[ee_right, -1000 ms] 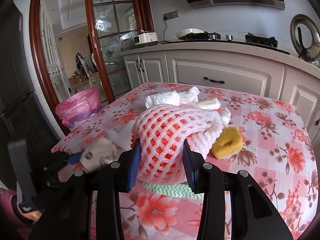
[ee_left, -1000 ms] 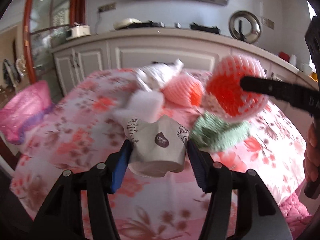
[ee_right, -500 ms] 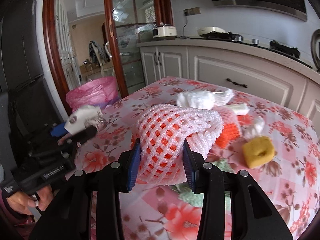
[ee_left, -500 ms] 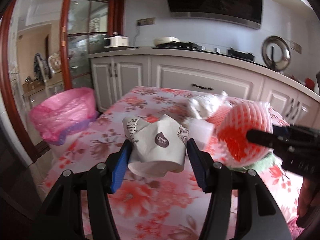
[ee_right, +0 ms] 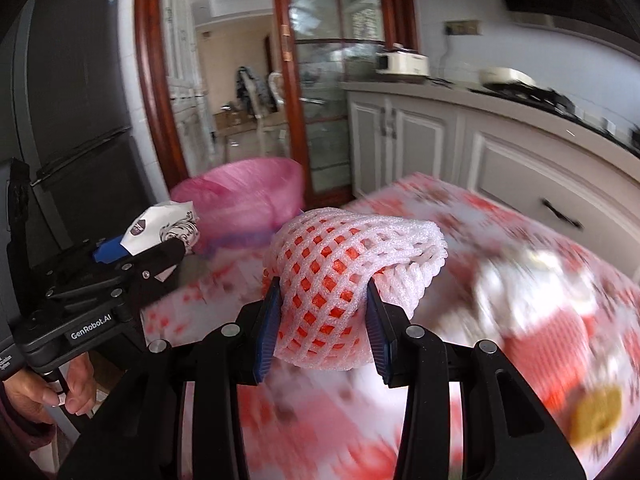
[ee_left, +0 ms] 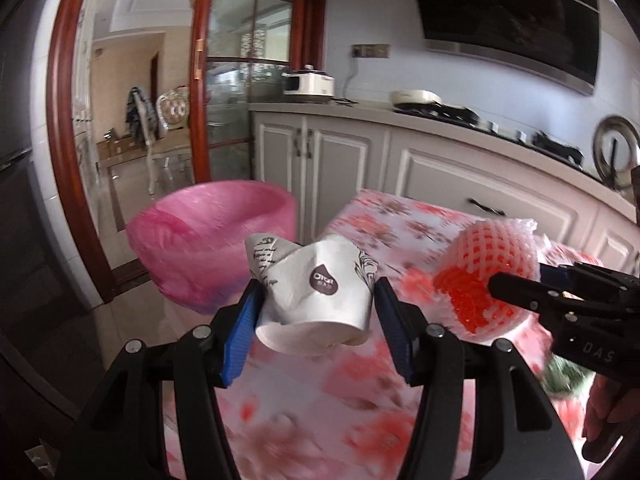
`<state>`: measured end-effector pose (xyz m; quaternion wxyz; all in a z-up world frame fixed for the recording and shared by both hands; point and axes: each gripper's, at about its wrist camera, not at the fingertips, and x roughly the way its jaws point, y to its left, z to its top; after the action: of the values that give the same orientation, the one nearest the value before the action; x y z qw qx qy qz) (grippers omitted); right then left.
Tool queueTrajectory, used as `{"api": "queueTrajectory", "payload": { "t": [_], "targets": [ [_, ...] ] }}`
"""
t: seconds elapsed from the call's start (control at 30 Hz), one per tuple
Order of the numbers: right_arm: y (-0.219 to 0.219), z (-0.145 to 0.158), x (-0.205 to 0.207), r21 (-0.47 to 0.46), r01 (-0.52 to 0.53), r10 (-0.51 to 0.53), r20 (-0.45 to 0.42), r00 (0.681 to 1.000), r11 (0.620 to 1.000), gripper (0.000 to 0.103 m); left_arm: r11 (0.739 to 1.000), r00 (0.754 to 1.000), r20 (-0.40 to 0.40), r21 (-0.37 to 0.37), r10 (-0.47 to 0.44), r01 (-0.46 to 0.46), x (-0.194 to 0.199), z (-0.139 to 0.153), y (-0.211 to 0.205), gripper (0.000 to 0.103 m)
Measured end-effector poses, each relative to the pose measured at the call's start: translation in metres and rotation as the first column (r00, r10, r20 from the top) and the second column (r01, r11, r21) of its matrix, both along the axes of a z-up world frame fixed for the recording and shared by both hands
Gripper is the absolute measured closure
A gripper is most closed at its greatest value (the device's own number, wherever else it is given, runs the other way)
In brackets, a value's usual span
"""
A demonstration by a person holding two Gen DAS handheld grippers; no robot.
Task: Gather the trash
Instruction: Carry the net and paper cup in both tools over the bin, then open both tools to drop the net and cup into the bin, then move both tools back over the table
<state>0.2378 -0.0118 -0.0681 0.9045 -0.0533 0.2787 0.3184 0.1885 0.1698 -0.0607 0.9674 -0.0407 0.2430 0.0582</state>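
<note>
My left gripper [ee_left: 316, 320] is shut on a crumpled white paper cup [ee_left: 312, 292] and holds it above the table's left end. The cup also shows in the right wrist view [ee_right: 160, 228]. My right gripper [ee_right: 322, 320] is shut on a pink and orange foam fruit net [ee_right: 344, 284], lifted off the table; the net also shows in the left wrist view [ee_left: 488, 272]. A bin lined with a pink bag [ee_left: 216, 236] stands on the floor just beyond the table's left end, ahead of both grippers; it also shows in the right wrist view [ee_right: 244, 200].
The table has a pink floral cloth [ee_left: 384, 216]. More trash lies blurred at the right: a white wad [ee_right: 532, 280], an orange net [ee_right: 548, 348], a yellow sponge [ee_right: 596, 412]. White cabinets [ee_left: 440, 176] run behind. A dark fridge [ee_right: 72, 104] and a wood-framed glass door [ee_left: 224, 92] stand at left.
Both grippers have swung left with their loads, away from the trash pile toward the pink bin, which now sits larger and nearer the middle of both views.
</note>
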Motion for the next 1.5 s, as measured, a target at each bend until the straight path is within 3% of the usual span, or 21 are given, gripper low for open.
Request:
{"api": "queueTrajectory", "payload": {
  "t": [0.37,0.6,0.7,0.77,1.0,1.1,1.13,1.3,1.4,1.5],
  "targets": [
    [0.12,0.031,0.096,0.032,-0.182,0.18,0.04,0.983,0.983,0.064,0.992,0.993,0.02,0.04,0.118,-0.119,0.075,0.028,0.116,0.047],
    [0.178,0.02,0.146,0.022,-0.244,0.244,0.028,0.969,0.969,0.062,0.989,0.99,-0.014,0.022,0.144,-0.143,0.133,0.023,0.182,0.046],
    [0.196,0.004,0.171,0.029,-0.296,0.297,-0.036,0.954,0.955,0.052,0.988,0.988,-0.029,0.017,0.154,-0.154,0.15,0.013,0.202,0.045],
    [0.202,-0.005,0.177,0.018,-0.309,0.31,-0.058,0.949,0.951,0.042,0.986,0.985,-0.038,-0.007,0.166,-0.167,0.156,0.006,0.213,0.036],
    [0.174,-0.011,0.174,0.053,-0.262,0.265,-0.085,0.96,0.964,0.04,0.978,0.978,-0.046,-0.04,0.205,-0.207,0.144,-0.009,0.224,0.035],
    [0.153,0.002,0.157,0.044,-0.225,0.228,-0.075,0.971,0.973,0.04,0.972,0.973,-0.035,-0.047,0.227,-0.229,0.131,-0.007,0.212,0.026],
    [0.142,0.009,0.15,0.052,-0.207,0.21,-0.069,0.975,0.977,0.04,0.971,0.971,-0.03,-0.04,0.236,-0.237,0.125,-0.005,0.205,0.018],
    [0.076,0.021,0.103,0.057,-0.094,0.096,-0.04,0.995,0.994,0.033,0.964,0.964,0.039,0.03,0.261,-0.263,0.084,0.013,0.15,0.005],
    [0.03,0.017,0.071,0.044,-0.012,0.014,-0.04,0.999,0.999,0.032,0.968,0.969,0.084,0.073,0.233,-0.239,0.062,0.015,0.108,0.005],
    [-0.015,0.011,0.036,0.032,0.065,-0.063,-0.048,0.997,0.997,0.027,0.984,0.983,0.095,0.064,0.158,-0.164,0.042,0.008,0.066,0.005]
  ]
}}
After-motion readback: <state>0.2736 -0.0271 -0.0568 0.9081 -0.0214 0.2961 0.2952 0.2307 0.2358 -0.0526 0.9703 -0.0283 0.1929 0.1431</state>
